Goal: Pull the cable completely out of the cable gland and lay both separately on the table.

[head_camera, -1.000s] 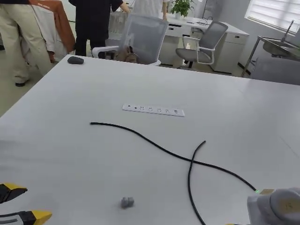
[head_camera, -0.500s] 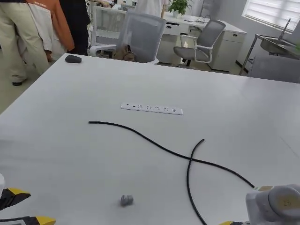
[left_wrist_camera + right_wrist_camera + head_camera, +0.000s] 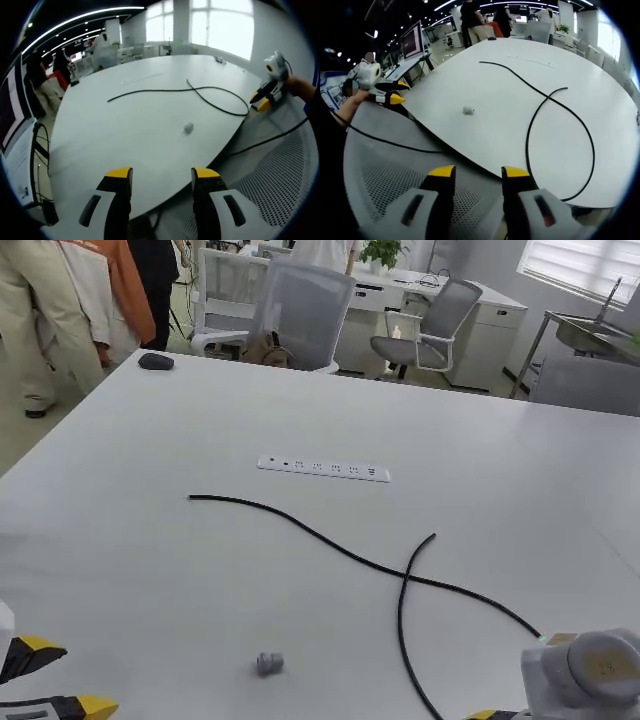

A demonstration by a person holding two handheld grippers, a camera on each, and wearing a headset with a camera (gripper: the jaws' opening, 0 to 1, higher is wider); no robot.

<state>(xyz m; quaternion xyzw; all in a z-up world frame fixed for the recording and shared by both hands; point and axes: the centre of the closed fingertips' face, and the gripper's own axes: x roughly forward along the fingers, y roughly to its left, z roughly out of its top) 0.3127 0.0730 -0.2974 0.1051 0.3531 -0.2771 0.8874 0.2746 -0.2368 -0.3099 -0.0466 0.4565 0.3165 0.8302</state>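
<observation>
Now | white table (image 3: 500,470): cable (image 3: 330,545), gland (image 3: 268,663) apart | chairs (image 3: 305,310) behind | left gripper (image 3: 162,172), right gripper (image 3: 478,171): fingers (image 3: 119,176) parted, empty

White table (image 3: 520,490) | black cable (image 3: 350,555) mid-frame, crossing itself right of centre | grey cable gland (image 3: 268,663) lower centre, apart from cable | power strip (image 3: 323,469) above centre | mouse (image 3: 156,361) upper left

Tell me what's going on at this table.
A person holds the left gripper and the right gripper back at the near edge of the white table, both open and holding nothing. The black cable lies loose across the table, crossing itself once. The small grey cable gland sits apart from it, nearer the person. Neither one is being handled.
</observation>
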